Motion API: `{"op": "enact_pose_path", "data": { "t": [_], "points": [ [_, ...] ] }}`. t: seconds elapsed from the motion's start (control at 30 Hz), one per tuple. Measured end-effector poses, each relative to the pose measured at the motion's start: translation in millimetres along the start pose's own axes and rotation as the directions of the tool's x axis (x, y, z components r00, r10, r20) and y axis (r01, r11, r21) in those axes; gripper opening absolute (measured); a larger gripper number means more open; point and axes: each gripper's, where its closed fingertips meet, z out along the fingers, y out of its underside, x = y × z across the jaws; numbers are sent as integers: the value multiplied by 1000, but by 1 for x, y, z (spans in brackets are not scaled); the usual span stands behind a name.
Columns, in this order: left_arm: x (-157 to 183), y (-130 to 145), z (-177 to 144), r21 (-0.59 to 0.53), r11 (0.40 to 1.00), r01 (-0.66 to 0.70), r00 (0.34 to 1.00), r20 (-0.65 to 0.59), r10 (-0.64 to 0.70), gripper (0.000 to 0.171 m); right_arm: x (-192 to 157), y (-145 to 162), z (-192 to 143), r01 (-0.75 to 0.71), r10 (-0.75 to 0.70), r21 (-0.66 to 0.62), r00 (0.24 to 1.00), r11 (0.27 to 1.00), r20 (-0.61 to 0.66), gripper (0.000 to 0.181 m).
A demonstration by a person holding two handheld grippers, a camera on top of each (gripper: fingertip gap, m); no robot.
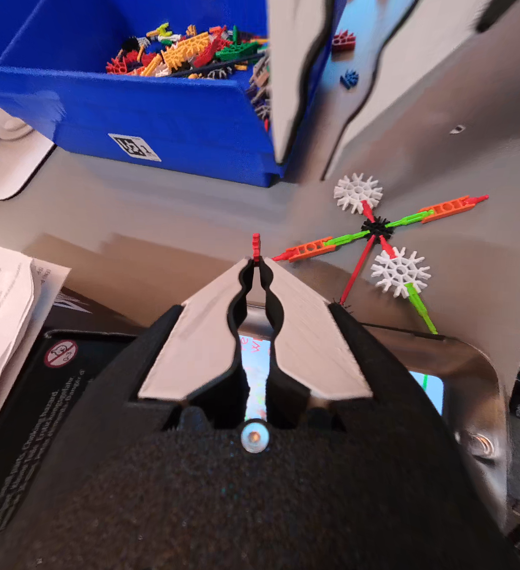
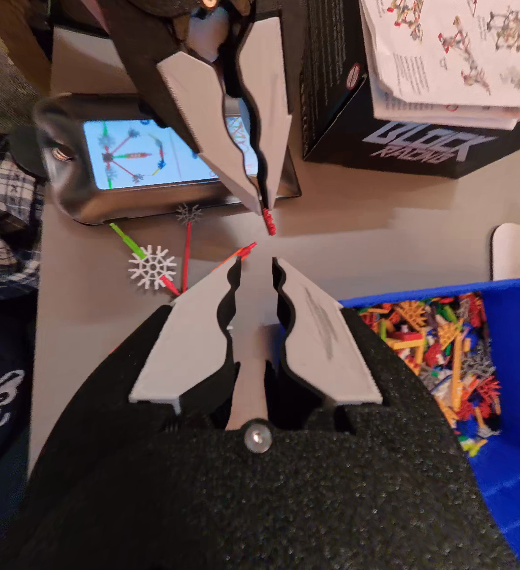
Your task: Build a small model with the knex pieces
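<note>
Left gripper [image 1: 256,262]: fingers pinched together on a small red connector piece [image 1: 255,245], held above the grey table [image 1: 160,209]. Just right of it lies a flat rod assembly [image 1: 376,228] with a black hub, green and red rods, and two white snowflake connectors. Right gripper [image 2: 256,262]: fingers apart, empty, tips near the assembly's red rod end [image 2: 247,250]. Blue bin [image 2: 514,401] of mixed pieces at right.
</note>
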Motion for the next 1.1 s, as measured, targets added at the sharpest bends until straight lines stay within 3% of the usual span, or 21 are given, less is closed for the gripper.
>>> {"op": "enact_pose_path", "data": {
  "t": [0.3,0.67,1.1],
  "points": [
    [4,8,13,-30,999,42,998,-35,-43,2,-35,32,19,-184,184,-2,983,983,-12,39],
    [9,14,21,-55,995,78,995,-51,-81,2,-24,42,44,-429,437,97,894,898,-95,28],
    [13,20,29,-83,991,101,992,-62,-106,2,-32,45,57,-442,450,93,888,892,-94,20]
  ]
}}
